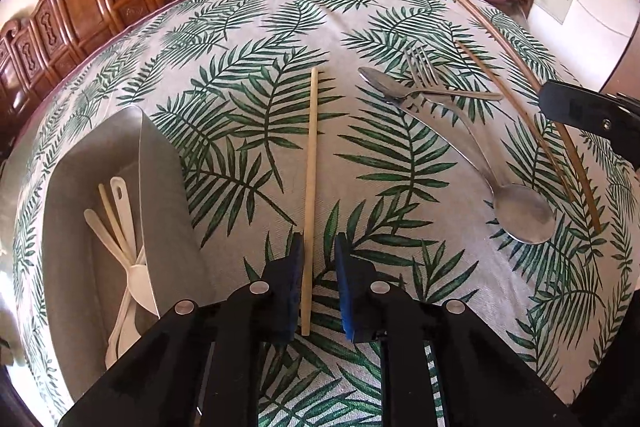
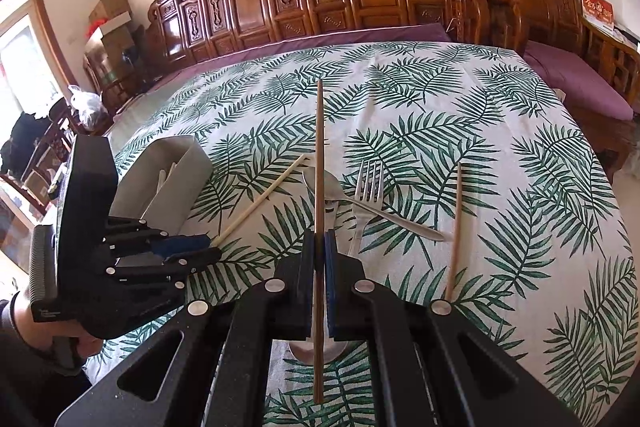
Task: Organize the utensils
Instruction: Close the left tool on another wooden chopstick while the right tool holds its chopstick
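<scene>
Step in hand: sorting chopsticks from the leaf-print bench [image 1: 248, 39] into the grey holder [image 1: 168, 195]
Right tongs [image 2: 320, 239]: clamped on a dark wooden chopstick [image 2: 319, 155], lifted above the spoon [image 2: 324, 187] and fork [image 2: 370, 183]
Left tongs [image 1: 318, 247]: apart, straddling a pale chopstick [image 1: 311, 163] that lay flat on the bench; not yet gripping
Holder: beside my left tongs, white plastic utensils [image 1: 120, 227] inside
Next move, as I judged: close the left tongs on the pale stick; carry the dark one to the holder
</scene>
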Tool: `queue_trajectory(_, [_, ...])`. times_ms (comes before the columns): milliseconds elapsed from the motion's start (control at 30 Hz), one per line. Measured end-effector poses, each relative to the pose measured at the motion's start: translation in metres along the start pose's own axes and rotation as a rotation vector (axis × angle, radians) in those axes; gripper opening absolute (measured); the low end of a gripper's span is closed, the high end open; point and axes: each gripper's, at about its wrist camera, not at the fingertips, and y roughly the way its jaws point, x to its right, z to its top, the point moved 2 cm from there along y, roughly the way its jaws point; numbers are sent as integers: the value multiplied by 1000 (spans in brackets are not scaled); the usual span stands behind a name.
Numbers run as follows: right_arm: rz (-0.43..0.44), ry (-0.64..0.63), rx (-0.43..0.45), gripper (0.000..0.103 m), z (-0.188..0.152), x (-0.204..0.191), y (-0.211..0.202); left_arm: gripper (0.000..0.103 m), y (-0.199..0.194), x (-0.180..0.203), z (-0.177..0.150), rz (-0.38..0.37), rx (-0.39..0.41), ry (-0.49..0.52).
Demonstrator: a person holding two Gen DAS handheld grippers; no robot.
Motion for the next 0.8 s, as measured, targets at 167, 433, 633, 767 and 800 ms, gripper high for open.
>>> queue_trajectory(167, [5, -5, 1, 6, 0, -3, 0, 14, 5, -5, 2, 5, -2, -25])
queue_trajectory(433, [9, -9, -1, 6, 0, -5, 1, 4, 4, -2, 0, -5, 3, -26])
queue_trajectory(633, [16, -20, -4, 6, -1, -13, 4, 4, -13, -6, -3, -22, 39, -43])
queue_trajectory(767, [15, -25, -13, 6, -5, -17, 5, 4, -32, -8, -6, -34, 77, -50])
queue_trajectory(800, [15, -25, -13, 6, -6, -18, 4, 4, -37, -9, -7, -35, 87, -52])
